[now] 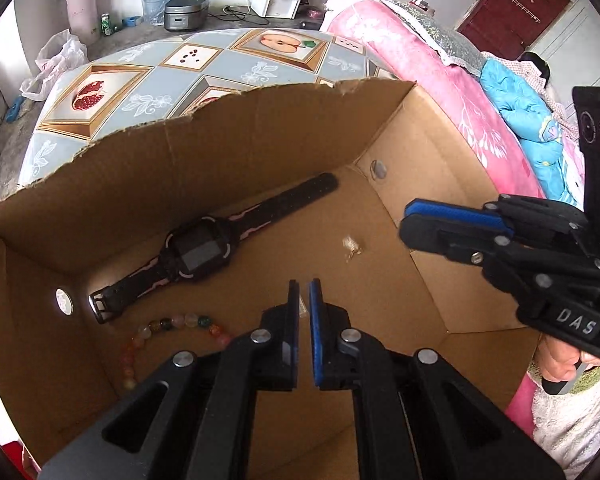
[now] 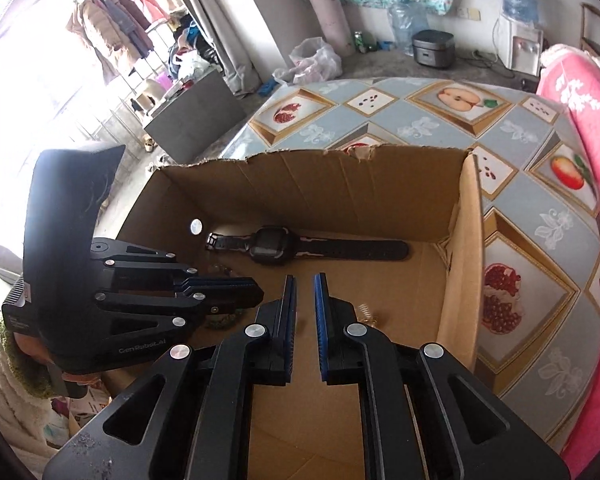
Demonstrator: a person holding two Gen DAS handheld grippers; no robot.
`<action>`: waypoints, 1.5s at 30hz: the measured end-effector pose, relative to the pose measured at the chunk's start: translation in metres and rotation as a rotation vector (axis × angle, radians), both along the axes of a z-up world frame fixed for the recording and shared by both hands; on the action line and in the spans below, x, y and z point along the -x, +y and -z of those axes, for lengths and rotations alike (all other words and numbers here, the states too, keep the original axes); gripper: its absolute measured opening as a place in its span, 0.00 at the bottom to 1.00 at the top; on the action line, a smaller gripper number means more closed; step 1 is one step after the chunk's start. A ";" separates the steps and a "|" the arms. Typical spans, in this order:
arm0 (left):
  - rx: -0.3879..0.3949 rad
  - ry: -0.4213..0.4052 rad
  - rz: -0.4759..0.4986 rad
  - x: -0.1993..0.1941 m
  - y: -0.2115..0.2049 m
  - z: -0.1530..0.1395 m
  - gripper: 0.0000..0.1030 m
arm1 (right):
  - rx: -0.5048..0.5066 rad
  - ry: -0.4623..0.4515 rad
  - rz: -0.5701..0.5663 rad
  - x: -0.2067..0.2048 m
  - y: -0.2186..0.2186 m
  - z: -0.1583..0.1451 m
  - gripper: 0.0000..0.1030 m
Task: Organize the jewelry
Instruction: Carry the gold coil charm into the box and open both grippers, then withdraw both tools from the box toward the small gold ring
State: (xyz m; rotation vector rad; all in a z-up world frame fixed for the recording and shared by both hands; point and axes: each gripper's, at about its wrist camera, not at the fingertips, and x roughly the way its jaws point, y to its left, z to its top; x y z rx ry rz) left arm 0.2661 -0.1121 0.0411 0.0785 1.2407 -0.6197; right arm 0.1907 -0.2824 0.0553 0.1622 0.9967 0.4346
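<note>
Black watch (image 2: pixel 266 249) lies inside cardboard box (image 2: pixel 462 240).

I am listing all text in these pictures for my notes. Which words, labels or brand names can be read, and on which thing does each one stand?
"DAS" - raised letters on the black body of the right gripper, left wrist view.
"GenRobot.AI" - on the black body of the left gripper, right wrist view.
A small label at that gripper's rear edge is too blurred to read.
The watch screen is dark, with no text.
</note>
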 end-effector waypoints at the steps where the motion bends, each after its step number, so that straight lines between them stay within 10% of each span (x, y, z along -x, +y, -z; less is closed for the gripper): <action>1: -0.001 -0.002 -0.002 -0.001 -0.001 0.000 0.05 | -0.004 -0.003 0.005 0.001 -0.002 -0.001 0.09; 13: 0.067 -0.218 -0.011 0.037 0.022 -0.049 0.05 | -0.103 -0.138 0.062 0.036 -0.029 -0.035 0.31; 21: 0.158 -0.482 -0.024 0.115 0.066 -0.090 0.33 | -0.269 -0.250 0.089 0.098 -0.034 -0.045 0.56; 45: 0.121 -0.530 -0.045 0.249 0.099 -0.041 0.56 | -0.194 -0.282 0.167 0.195 0.000 -0.003 0.59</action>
